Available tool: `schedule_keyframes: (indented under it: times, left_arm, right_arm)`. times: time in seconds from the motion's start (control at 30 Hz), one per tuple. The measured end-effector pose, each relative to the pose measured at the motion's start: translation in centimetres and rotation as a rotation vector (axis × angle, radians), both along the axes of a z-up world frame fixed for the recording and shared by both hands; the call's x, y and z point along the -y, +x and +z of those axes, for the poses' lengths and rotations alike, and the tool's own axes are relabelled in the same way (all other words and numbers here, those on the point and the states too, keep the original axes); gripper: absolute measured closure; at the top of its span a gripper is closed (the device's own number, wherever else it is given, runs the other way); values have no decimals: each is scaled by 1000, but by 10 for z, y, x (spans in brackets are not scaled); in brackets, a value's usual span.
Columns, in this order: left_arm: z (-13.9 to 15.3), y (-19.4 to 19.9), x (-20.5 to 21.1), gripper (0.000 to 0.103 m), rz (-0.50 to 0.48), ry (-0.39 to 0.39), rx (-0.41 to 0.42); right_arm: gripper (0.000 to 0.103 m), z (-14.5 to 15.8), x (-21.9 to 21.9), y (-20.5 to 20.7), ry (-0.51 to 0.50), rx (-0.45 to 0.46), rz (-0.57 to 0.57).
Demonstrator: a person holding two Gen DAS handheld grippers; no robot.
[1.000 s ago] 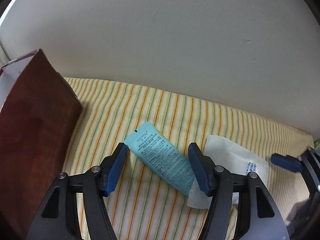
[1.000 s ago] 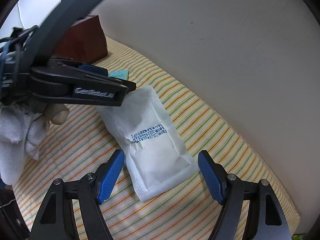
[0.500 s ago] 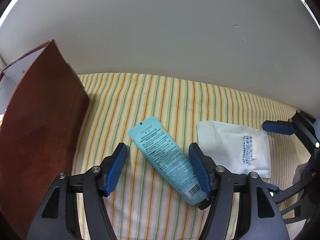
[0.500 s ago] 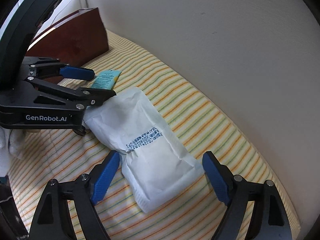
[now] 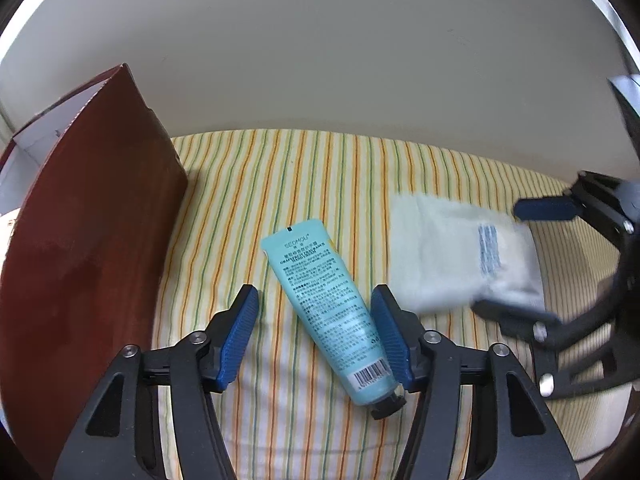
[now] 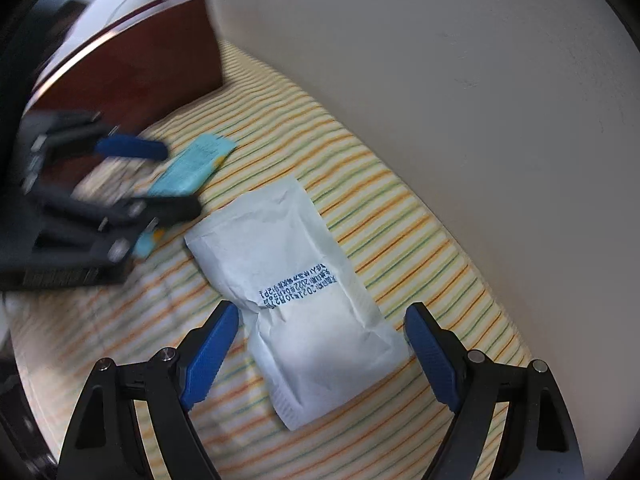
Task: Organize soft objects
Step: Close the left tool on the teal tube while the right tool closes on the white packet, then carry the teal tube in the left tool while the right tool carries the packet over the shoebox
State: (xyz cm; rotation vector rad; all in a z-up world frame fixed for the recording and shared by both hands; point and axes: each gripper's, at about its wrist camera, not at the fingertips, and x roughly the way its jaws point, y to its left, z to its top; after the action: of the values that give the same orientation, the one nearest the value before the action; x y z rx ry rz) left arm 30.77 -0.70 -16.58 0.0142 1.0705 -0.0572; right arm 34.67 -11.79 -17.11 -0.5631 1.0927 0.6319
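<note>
At far left a dark red box [image 5: 88, 240] stands upright on the striped cloth [image 5: 320, 176] that covers the surface, its open top showing a white inside, with a pale wall [image 5: 320, 48] behind it.

Just right of the box, the left gripper [image 5: 314, 336] hangs low over the cloth with its blue fingers [image 5: 238, 338] spread wide. Between them lies the tube [image 5: 324, 304], flat and slanted, its crimped end toward the wall and its dark cap near the right finger. The right finger looks to be against the tube's barcode end, but contact cannot be told for sure; the left finger is clear of it.

Right of the tube, apart from it, lies the white pouch [image 6: 296, 280], flat on the cloth, with a block of blue print across its middle. It is blurred in the left wrist view.

The right gripper [image 6: 320, 348] sits over the pouch's near end, its fingers [image 6: 210, 356] spread on either side of it and not touching it. In the right wrist view the left gripper appears as a blurred dark shape over the tube.
</note>
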Motion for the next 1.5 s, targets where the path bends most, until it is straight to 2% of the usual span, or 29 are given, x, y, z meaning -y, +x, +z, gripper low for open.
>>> schedule_keyframes:
  times: [0.03, 0.13, 0.2, 0.27, 0.4, 0.57, 0.63, 0.7, 0.77, 0.8, 0.87, 1.17, 1.37, 1.5]
  left_arm:
    - [0, -1, 1, 48, -7, 2, 0]
    - [-1, -2, 2, 50, -12, 4, 0]
    - [2, -3, 6, 54, -17, 5, 1]
    - [2, -8, 8, 57, -21, 3, -2]
    - [0, -12, 13, 57, -41, 8, -10]
    - [-15, -21, 15, 56, -48, 8, -11]
    - [-16, -22, 17, 56, -56, 9, -8]
    - [-17, -25, 16, 58, -61, 4, -4]
    - [-16, -30, 14, 68, -64, 0, 2]
    - [-18, -33, 14, 70, -62, -3, 3]
    - [-20, -37, 13, 75, -61, -9, 9]
    - [-14, -46, 3, 75, -59, -60, 19]
    - [-13, -60, -1, 76, -77, -65, 30]
    - [-10, -56, 4, 76, -94, -74, 47]
  right_arm:
    - [21, -1, 2, 5, 21, -27, -42]
    - [21, -1, 2, 7, 28, -34, -94]
    - [26, -1, 1, 6, 25, -38, -120]
    - [33, 1, -2, 3, 15, -48, -111]
    - [33, 4, -5, -11, -25, -80, -35]
    - [34, 5, -7, -11, -30, -95, -33]
    - [39, 5, -8, -12, -28, -96, -39]
    - [48, 2, -17, -11, -27, -95, -39]
    - [55, 4, -14, -13, -19, -93, -71]
    - [57, 4, -11, -13, -13, -92, -91]
    - [58, 5, -4, -18, -3, -89, -124]
    - [61, 8, 28, -43, 56, -66, -229]
    - [62, 18, 50, -53, 106, -56, -297]
    - [62, 25, 58, -56, 116, -45, -321]
